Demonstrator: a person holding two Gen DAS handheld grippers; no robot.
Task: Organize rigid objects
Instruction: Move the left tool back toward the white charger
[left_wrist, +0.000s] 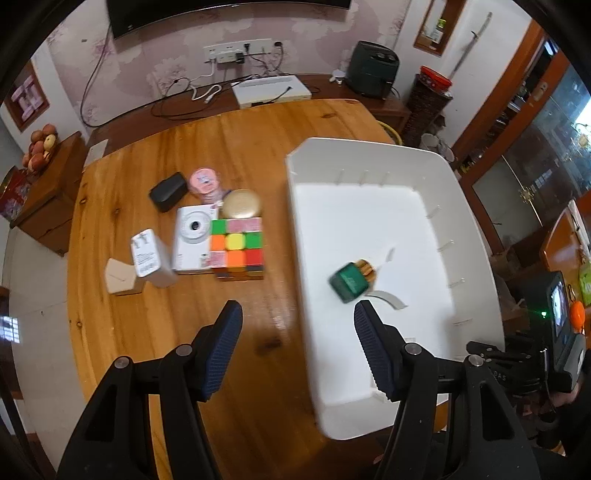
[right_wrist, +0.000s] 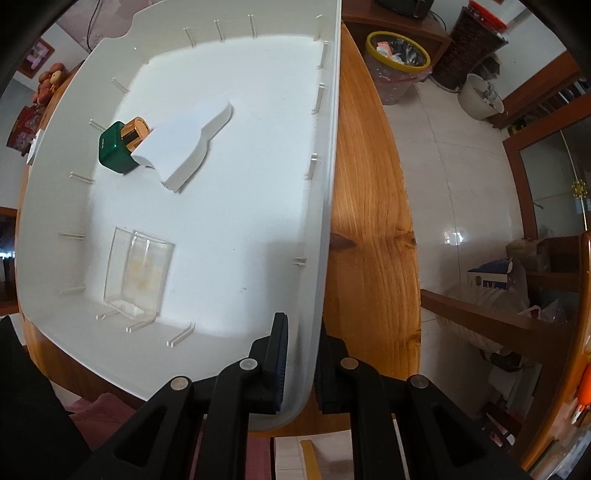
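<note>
A white plastic bin (left_wrist: 295, 206) stands on the right of the round wooden table (left_wrist: 155, 332). Inside it lie a green box with gold battery-like cylinders (left_wrist: 351, 281), a white curved divider piece (right_wrist: 192, 140) and a clear plastic box (right_wrist: 138, 273). My left gripper (left_wrist: 298, 325) is open and empty, hovering over the bin's left wall. My right gripper (right_wrist: 301, 354) is shut on the bin's right wall (right_wrist: 325, 206). On the table left of the bin sit a colour cube (left_wrist: 236, 243), a white camera box (left_wrist: 192, 236), a gold round tin (left_wrist: 241, 204), a pink tin (left_wrist: 204, 180), a black case (left_wrist: 168, 191) and a white charger (left_wrist: 146, 254).
A beige small box (left_wrist: 120, 277) sits by the charger. A dark sideboard behind the table carries a white device (left_wrist: 271, 90) and cables. Waste bins (right_wrist: 397, 61) stand on the tiled floor to the right. A wooden chair (right_wrist: 517, 325) is near the right gripper.
</note>
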